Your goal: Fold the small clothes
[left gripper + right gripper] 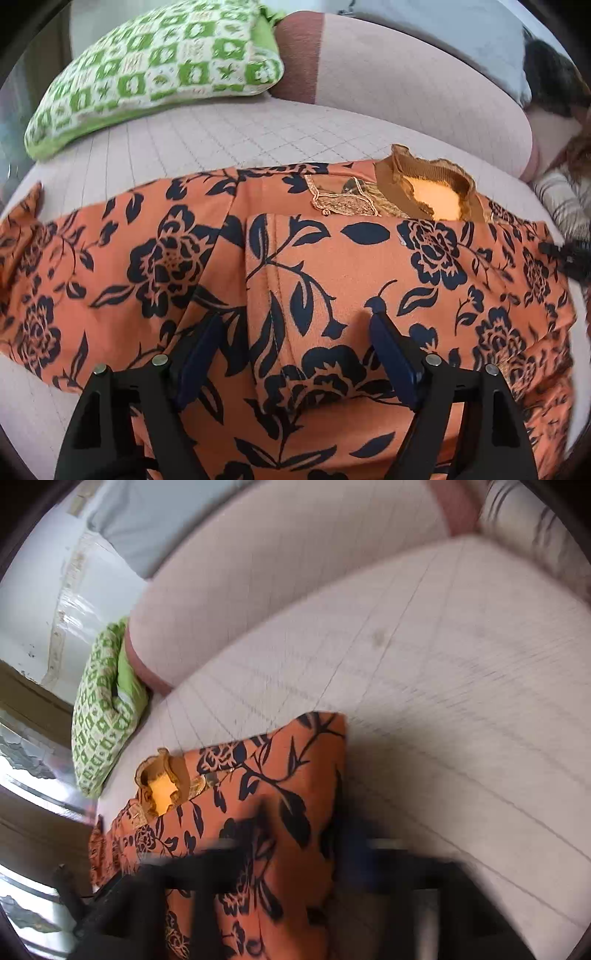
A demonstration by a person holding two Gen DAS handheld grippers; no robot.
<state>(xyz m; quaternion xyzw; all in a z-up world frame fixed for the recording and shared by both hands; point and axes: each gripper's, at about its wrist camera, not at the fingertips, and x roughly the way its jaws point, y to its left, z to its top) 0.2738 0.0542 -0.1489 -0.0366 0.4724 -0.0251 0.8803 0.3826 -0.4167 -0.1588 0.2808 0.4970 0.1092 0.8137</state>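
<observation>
An orange garment (332, 266) with a dark blue flower print lies spread on a pale quilted sofa seat (221, 136). Its brown frilled neckline (432, 192) with a yellow lining is at the far edge. My left gripper (295, 328) hovers low over the middle of the cloth, jaws wide open, the fabric lying flat beneath them. In the blurred right wrist view, my right gripper (303, 834) is at the garment's (295, 775) right edge. Cloth shows between its two smeared fingers, but the blur hides whether the pads press on it.
A green and white patterned cushion (159, 70) leans at the seat's far left, also visible as the cushion (103, 709) in the right wrist view. The pink backrest (406, 81) runs behind. A striped cushion (561, 199) sits at the right. Bare seat (443, 664) stretches beyond the garment.
</observation>
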